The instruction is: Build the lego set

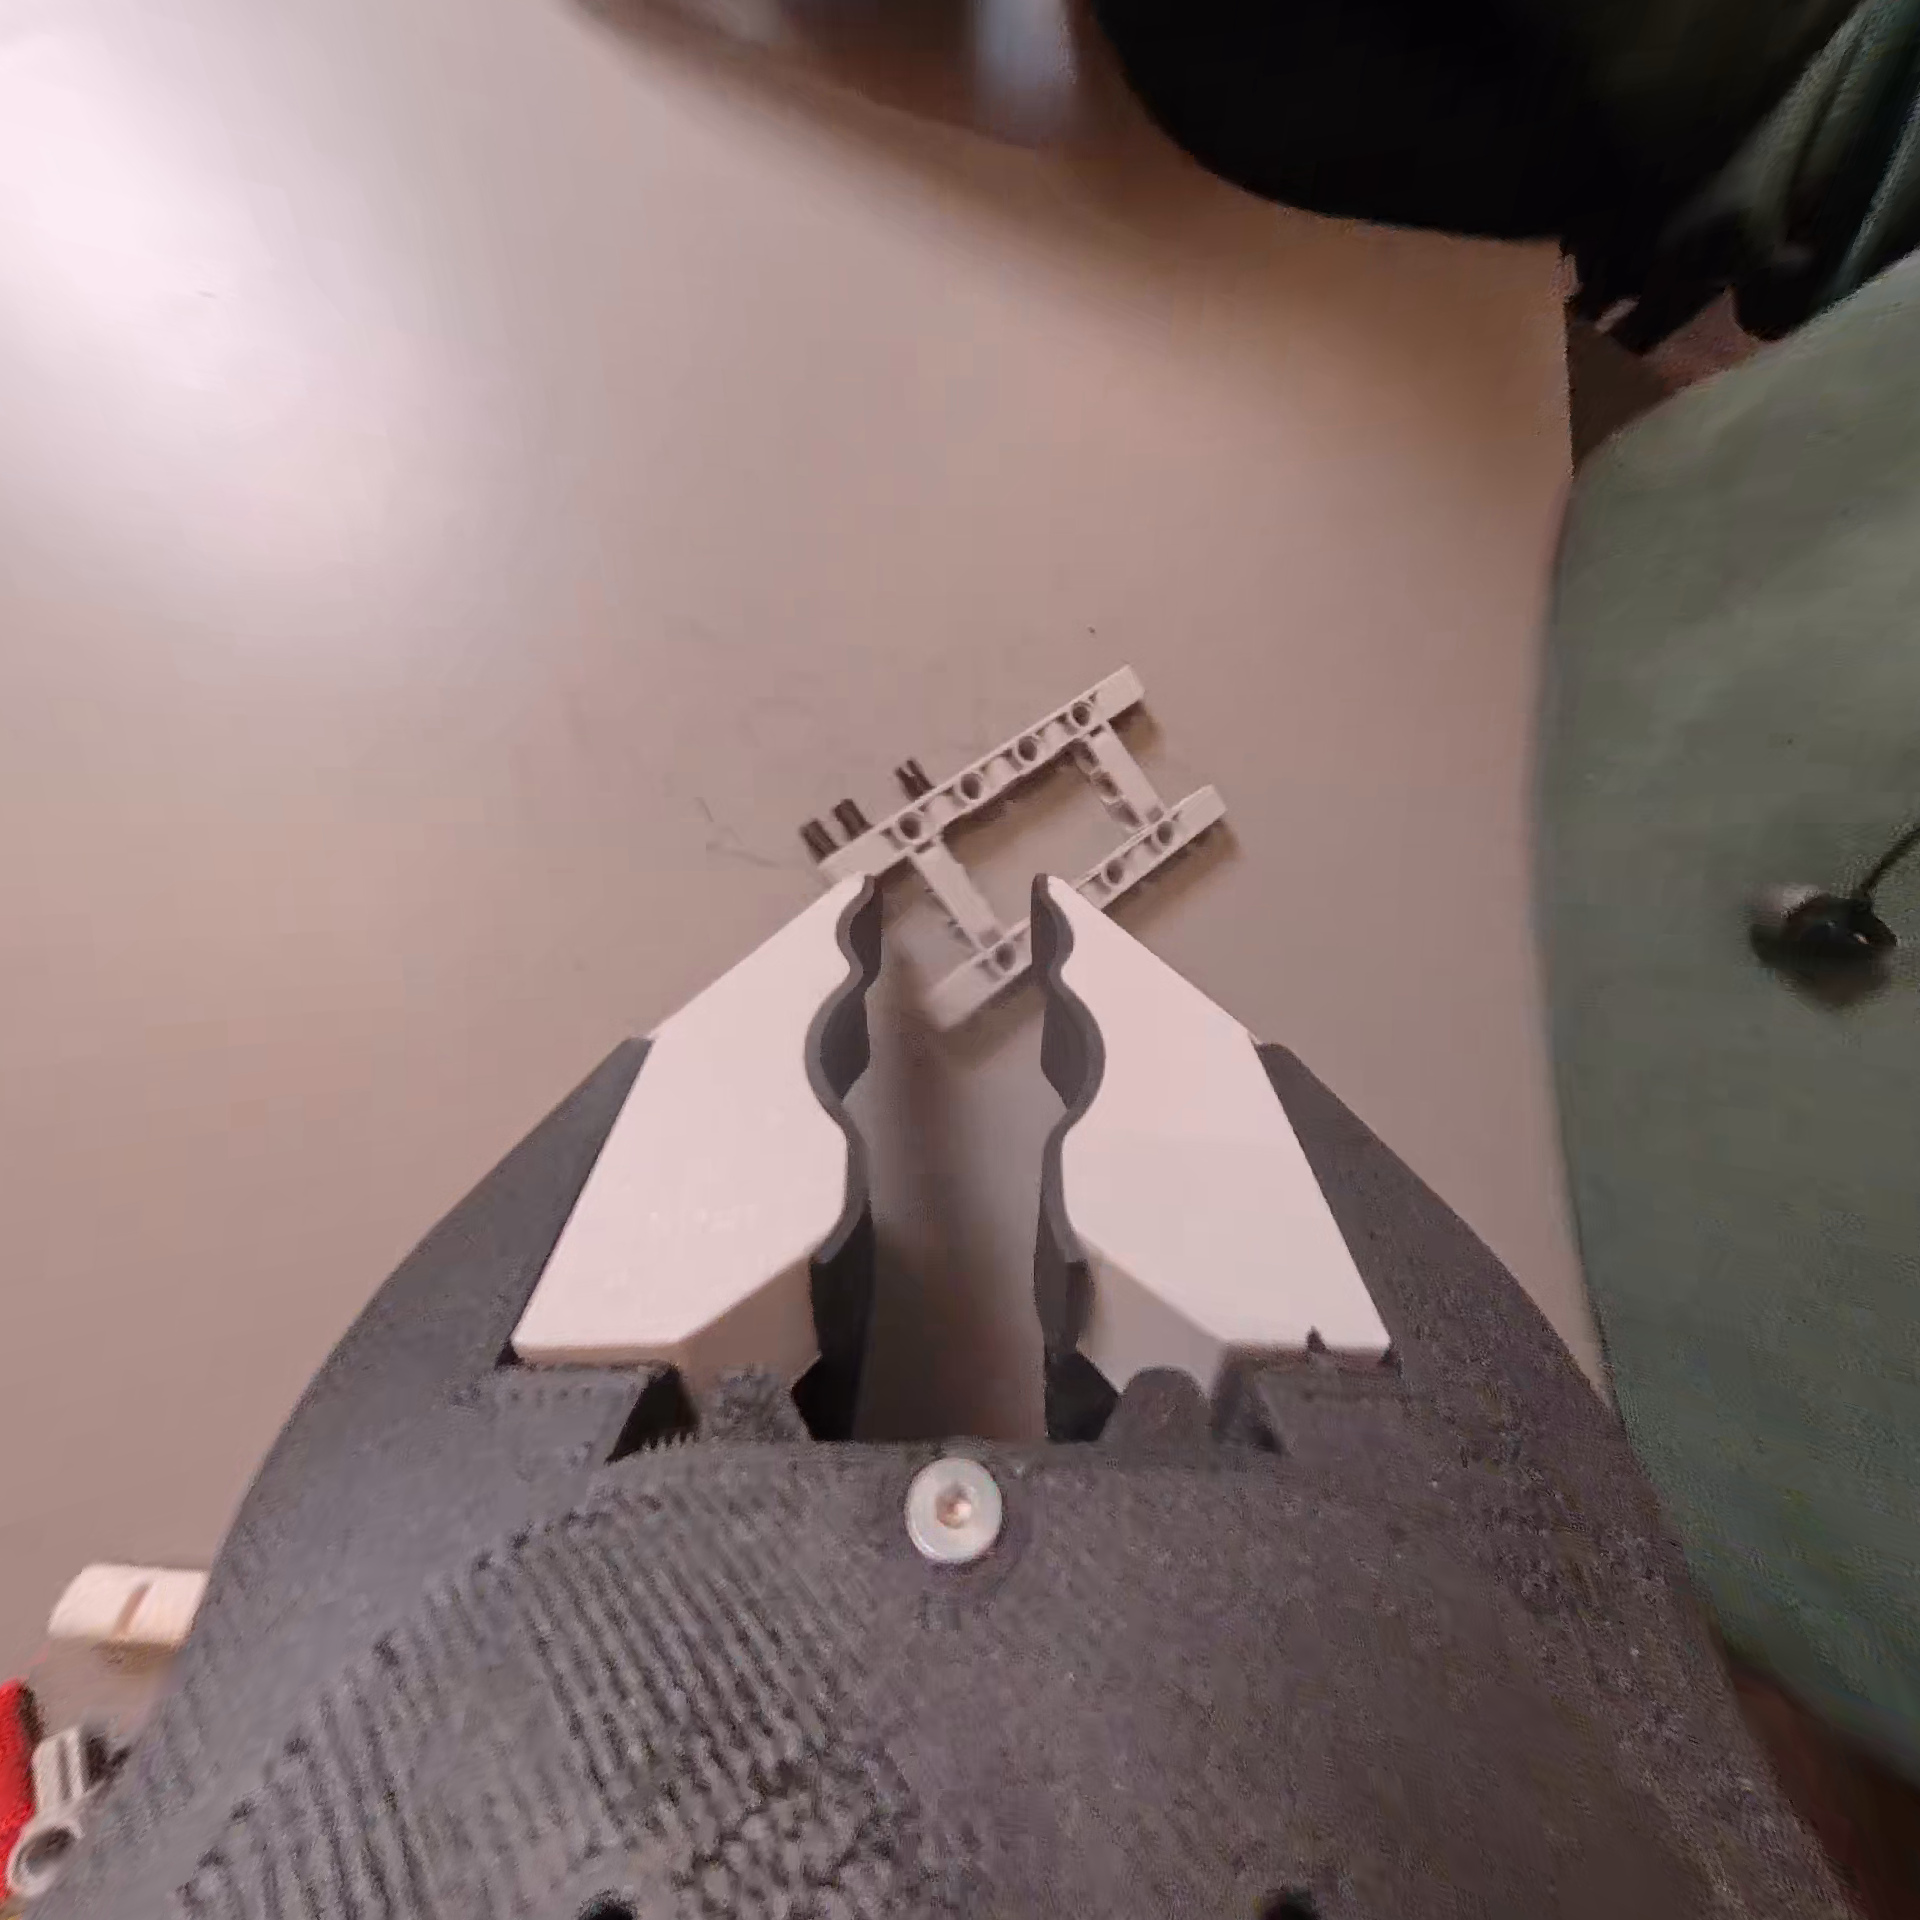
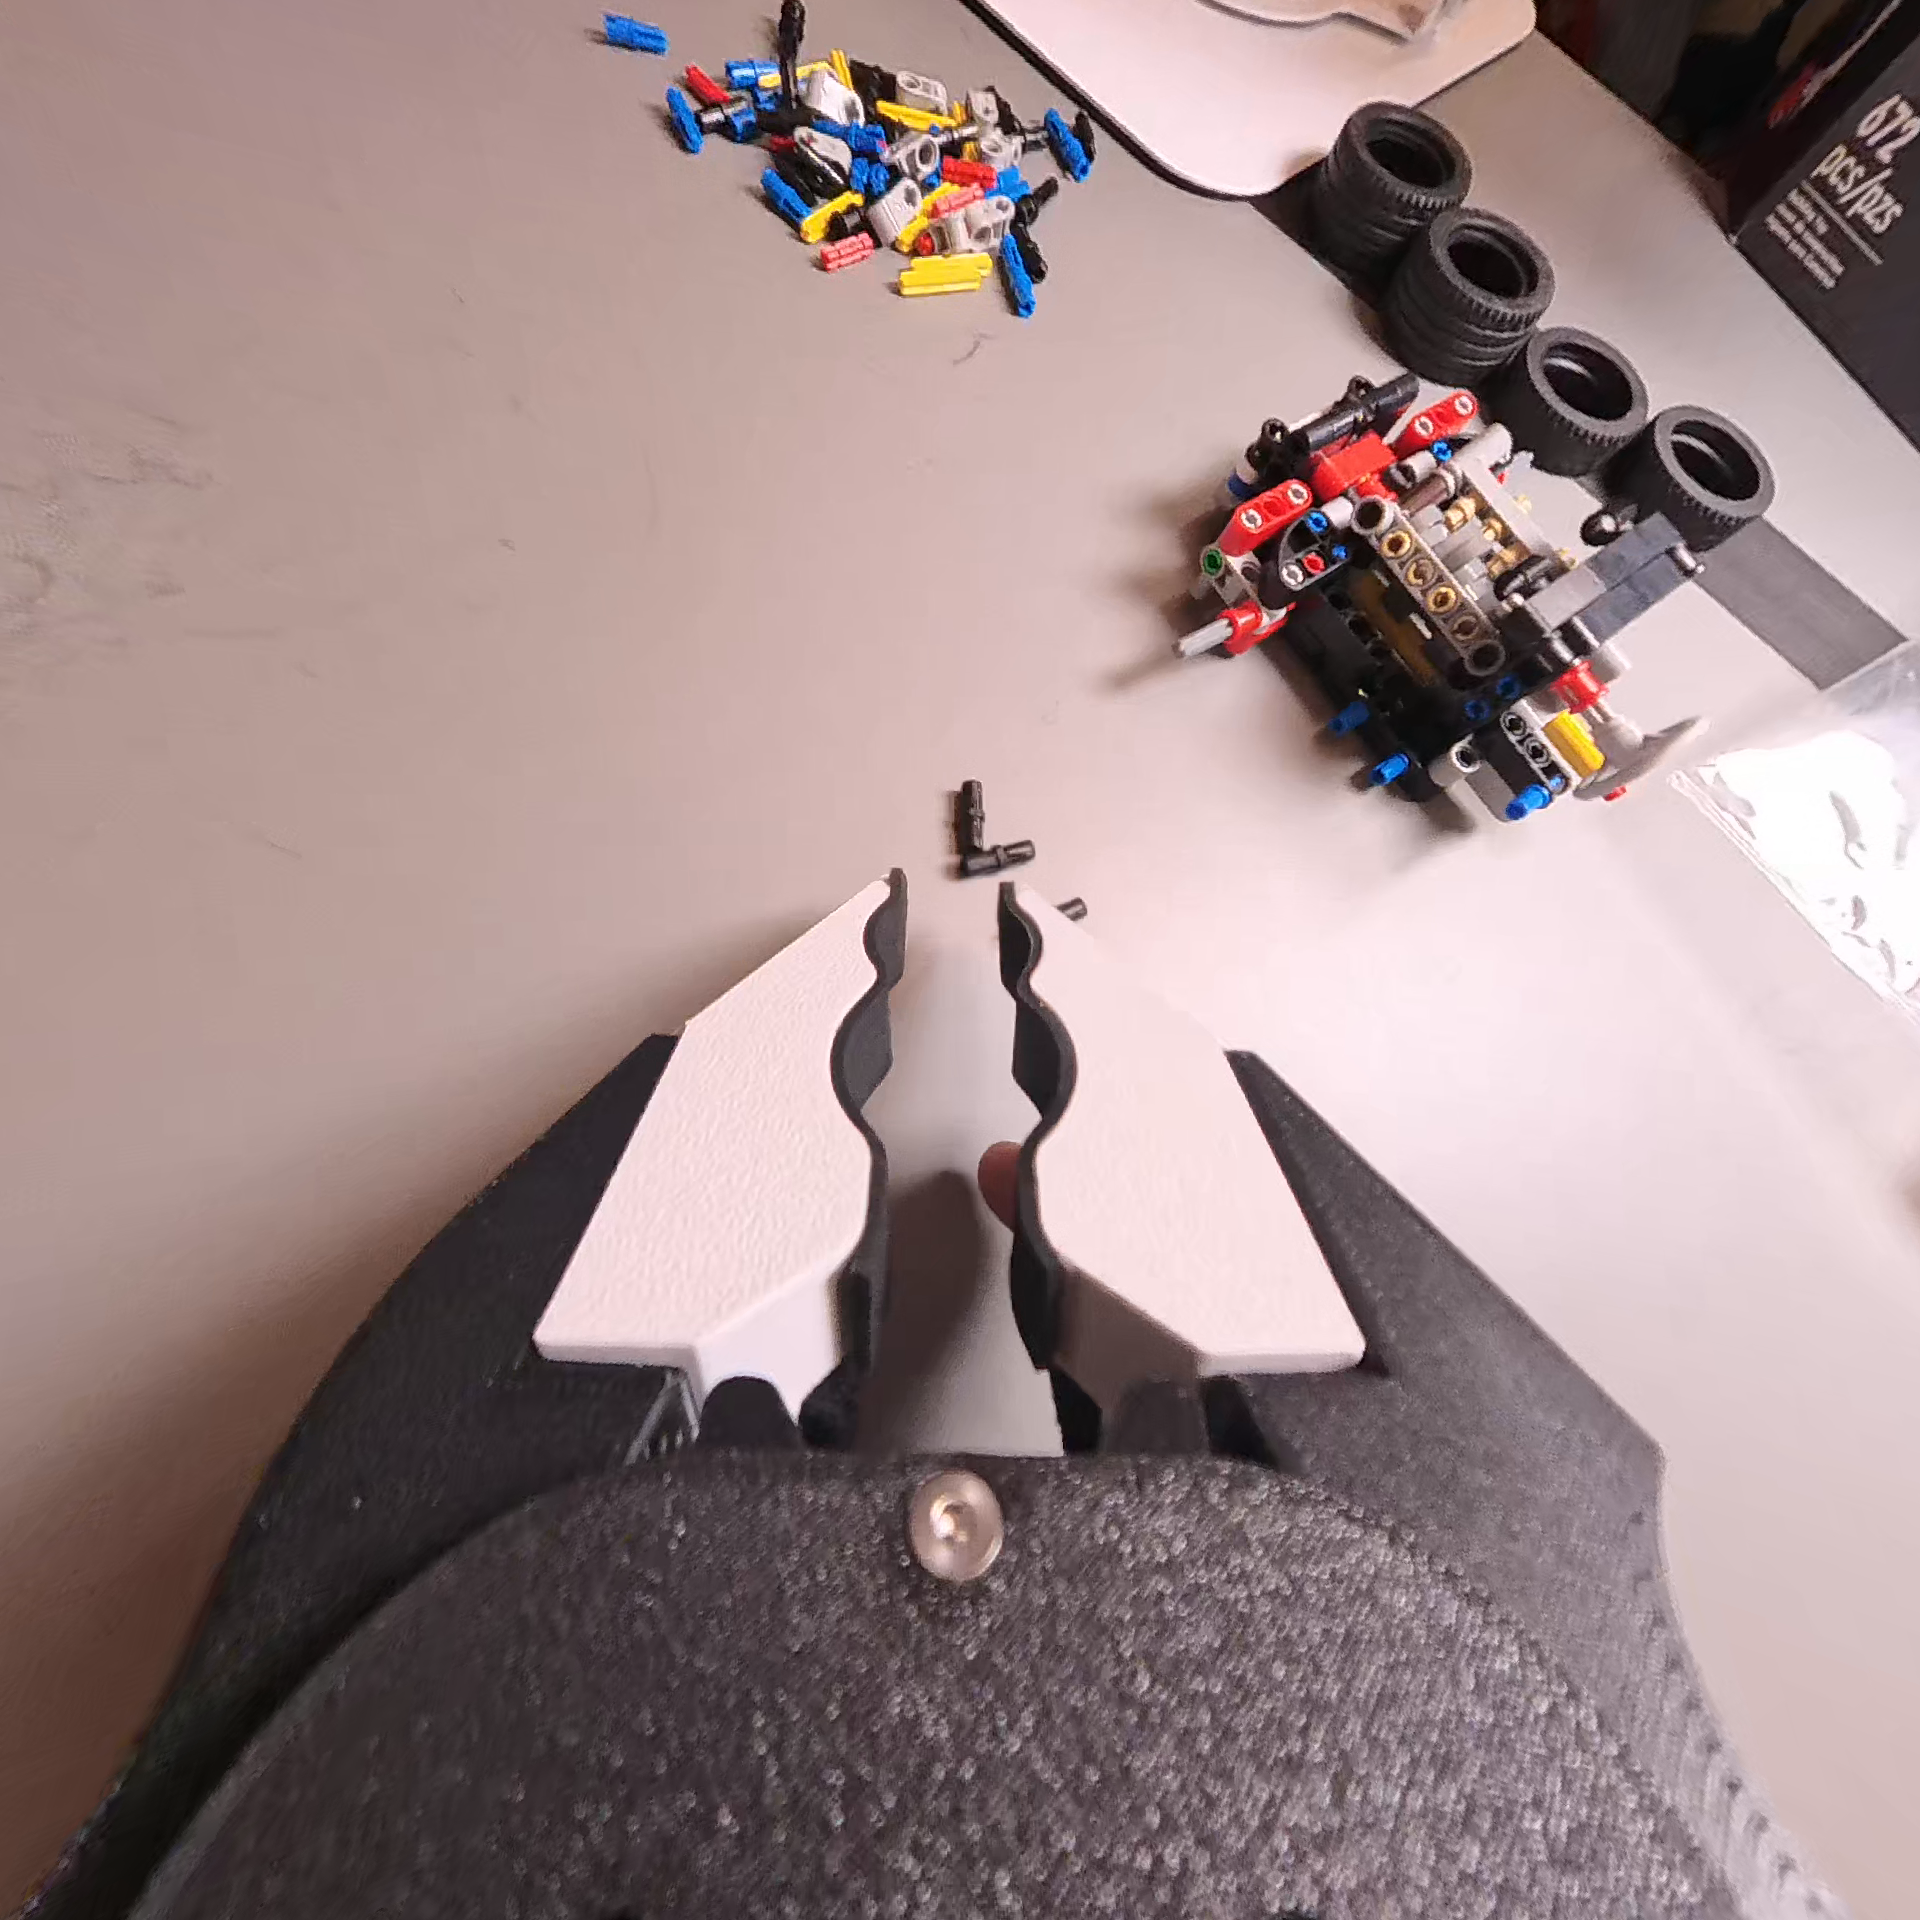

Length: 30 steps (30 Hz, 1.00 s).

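Observation:
In the left wrist view a light grey Lego frame [image 1: 1023, 842] lies flat on the beige table [image 1: 468, 623], with black pins [image 1: 831, 826] sticking out of its far beam. My left gripper [image 1: 956, 894] is open; the frame's near end lies between its fingertips, and the right finger hides part of it. In the right wrist view my right gripper [image 2: 951, 888] is open and empty. Three loose black pins [image 2: 982, 831] lie on the table just beyond its tips, one partly hidden by the right finger. A partly built red, black and grey model [image 2: 1455, 613] stands to the right.
A pile of small coloured parts [image 2: 883, 156] lies at the far centre. Several black tyres [image 2: 1527, 343] line the right behind the model, by a black box [image 2: 1839, 187] and a clear plastic bag [image 2: 1829, 810]. A person's green garment [image 1: 1745, 935] fills the left view's right side; loose pieces [image 1: 125, 1605] lie at its lower left. Left tips to right tips: about 25 cm.

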Tool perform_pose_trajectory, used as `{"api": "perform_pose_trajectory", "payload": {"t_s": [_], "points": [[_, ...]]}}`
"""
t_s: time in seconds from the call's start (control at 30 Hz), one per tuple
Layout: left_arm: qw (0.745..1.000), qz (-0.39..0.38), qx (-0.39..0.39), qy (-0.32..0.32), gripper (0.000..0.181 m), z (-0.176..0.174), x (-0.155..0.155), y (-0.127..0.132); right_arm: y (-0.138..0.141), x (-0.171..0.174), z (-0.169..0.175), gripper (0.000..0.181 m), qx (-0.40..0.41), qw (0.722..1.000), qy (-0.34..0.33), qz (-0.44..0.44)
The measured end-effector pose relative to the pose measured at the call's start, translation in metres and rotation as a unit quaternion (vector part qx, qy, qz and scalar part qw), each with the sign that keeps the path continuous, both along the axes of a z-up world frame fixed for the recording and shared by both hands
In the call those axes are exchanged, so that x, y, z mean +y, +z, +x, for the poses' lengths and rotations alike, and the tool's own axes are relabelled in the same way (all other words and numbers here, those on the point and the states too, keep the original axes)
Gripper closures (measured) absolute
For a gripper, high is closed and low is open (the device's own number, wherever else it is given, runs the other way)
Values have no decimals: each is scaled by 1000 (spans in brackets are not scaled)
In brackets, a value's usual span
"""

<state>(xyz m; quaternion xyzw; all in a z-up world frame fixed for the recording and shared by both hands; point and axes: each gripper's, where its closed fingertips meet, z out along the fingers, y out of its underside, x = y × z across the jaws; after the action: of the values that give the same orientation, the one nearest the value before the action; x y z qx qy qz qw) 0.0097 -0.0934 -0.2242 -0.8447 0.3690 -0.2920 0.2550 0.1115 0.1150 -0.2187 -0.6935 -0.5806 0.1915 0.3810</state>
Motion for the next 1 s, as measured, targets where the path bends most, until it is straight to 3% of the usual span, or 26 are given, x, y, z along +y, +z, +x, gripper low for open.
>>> {"api": "perform_pose_trajectory", "payload": {"t_s": [0.1, 0.2, 0.37, 0.47, 0.53, 0.6, 0.67, 0.73, 0.87, 1.0], "points": [[999, 31, -2, -28, 152, -6, -9, 8, 6, -2, -4, 167, 16, 1000, 8, 8], [994, 80, -5, -68, 135, 0, -15, 12, 13, -11, -9, 170, 34, 998, 39, 21], [985, 107, 57, -126, 109, 11, -22, -11, 18, -25, -17, 172, 46, 996, 70, 30], [985, 111, 90, -95, 122, 8, -11, -13, 19, -28, -18, 172, 51, 996, 74, 28], [989, 102, 105, -18, 122, 0, 8, -13, 21, -27, -19, 173, 56, 996, 69, 27], [983, 90, 117, 107, 122, -19, 35, -13, 23, -25, -19, 173, 61, 996, 58, 25], [981, 71, 99, 148, 122, -24, 41, -12, 23, -26, -19, 173, 67, 996, 55, 19], [986, 50, 83, 135, 115, -20, 33, -10, 23, -28, -20, 172, 70, 996, 59, 15], [998, -3, 18, 54, 131, -2, 3, -4, 20, -31, -22, 172, 63, 996, 64, 21], [998, 52, 37, 26, 138, -4, 5, -1, 22, -15, -13, 172, 58, 997, 30, 32]]}}
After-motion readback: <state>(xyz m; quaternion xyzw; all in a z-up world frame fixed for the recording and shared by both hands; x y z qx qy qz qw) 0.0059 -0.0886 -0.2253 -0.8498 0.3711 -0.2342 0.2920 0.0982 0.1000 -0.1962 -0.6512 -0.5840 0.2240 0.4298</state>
